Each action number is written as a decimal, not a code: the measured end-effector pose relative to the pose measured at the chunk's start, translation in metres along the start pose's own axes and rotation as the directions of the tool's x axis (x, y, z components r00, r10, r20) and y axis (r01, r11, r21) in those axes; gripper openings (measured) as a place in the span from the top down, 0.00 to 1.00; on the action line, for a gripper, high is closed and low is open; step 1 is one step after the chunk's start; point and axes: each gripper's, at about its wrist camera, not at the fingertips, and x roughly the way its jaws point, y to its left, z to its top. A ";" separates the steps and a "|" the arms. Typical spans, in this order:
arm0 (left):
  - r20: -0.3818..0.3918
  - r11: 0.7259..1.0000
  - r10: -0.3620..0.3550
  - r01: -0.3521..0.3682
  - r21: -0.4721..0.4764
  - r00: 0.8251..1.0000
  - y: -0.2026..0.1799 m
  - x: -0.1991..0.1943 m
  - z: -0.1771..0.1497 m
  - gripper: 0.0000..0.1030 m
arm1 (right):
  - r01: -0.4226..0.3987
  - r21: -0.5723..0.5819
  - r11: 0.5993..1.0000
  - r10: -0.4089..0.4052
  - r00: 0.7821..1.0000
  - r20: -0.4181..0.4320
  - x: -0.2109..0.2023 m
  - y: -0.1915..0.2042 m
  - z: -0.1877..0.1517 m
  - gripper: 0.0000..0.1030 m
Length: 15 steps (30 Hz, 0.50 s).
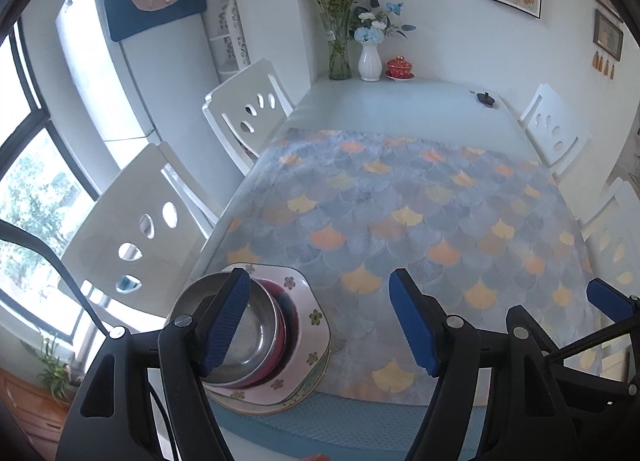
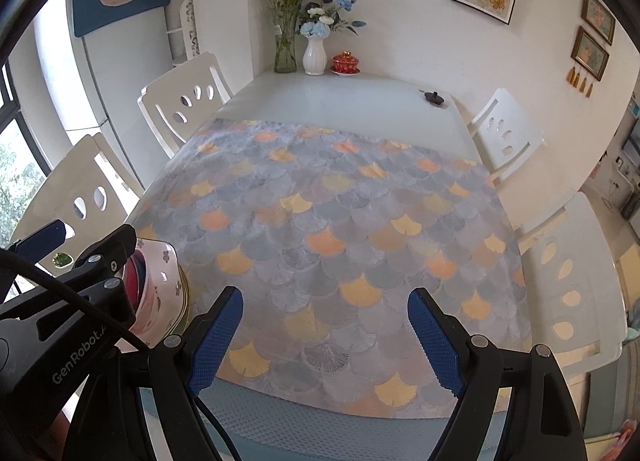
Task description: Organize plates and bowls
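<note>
Between the blue pads of the left gripper (image 1: 320, 325), seen from the left wrist camera, lies only patterned cloth (image 1: 400, 213); the jaws stand spread and pinch nothing. Its left pad (image 1: 226, 323) crosses in front of a stack (image 1: 276, 345) of dishes at the near left corner of the table (image 1: 400, 105). Whether the pad touches the stack cannot be told. Only this view shows the stack from above: a steel bowl (image 1: 252, 333) on top, a dark red bowl (image 1: 290, 309) under it, then a pale plate (image 1: 308, 317) with small flowers, with more plate rims below. The stack sits on the cloth's near left edge, left of the gap between the jaws. The right gripper (image 1: 600, 301) shows at the right edge of this view.

From the right wrist camera, the right gripper (image 2: 326, 337) is also spread wide over bare cloth (image 2: 340, 221), holding nothing. The left gripper (image 2: 80, 245) enters at the left and hides most of the stack (image 2: 164, 285); only the flowered plate edge and a sliver of red show. The stack lies well left of the right gripper.

Farther out, both views show white chairs (image 1: 244, 117) along the table sides, two vases (image 1: 368, 61) of flowers and a red lidded cup (image 1: 399, 68) at the far end against the wall.
</note>
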 end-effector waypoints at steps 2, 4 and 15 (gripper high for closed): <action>0.003 1.000 0.002 -0.002 0.013 1.000 -0.001 0.004 0.001 0.31 | 0.001 0.027 1.000 -0.001 1.000 -0.008 0.004 -0.001 0.000 0.20; 0.003 0.999 0.031 -0.031 0.037 1.000 -0.002 0.009 0.003 0.31 | 0.002 0.046 0.999 -0.001 1.000 -0.024 0.008 -0.002 0.000 0.20; 0.001 0.992 0.044 -0.044 0.115 0.999 -0.010 0.028 0.012 0.29 | 0.085 0.080 0.993 -0.078 0.993 -0.091 0.023 -0.006 -0.001 0.20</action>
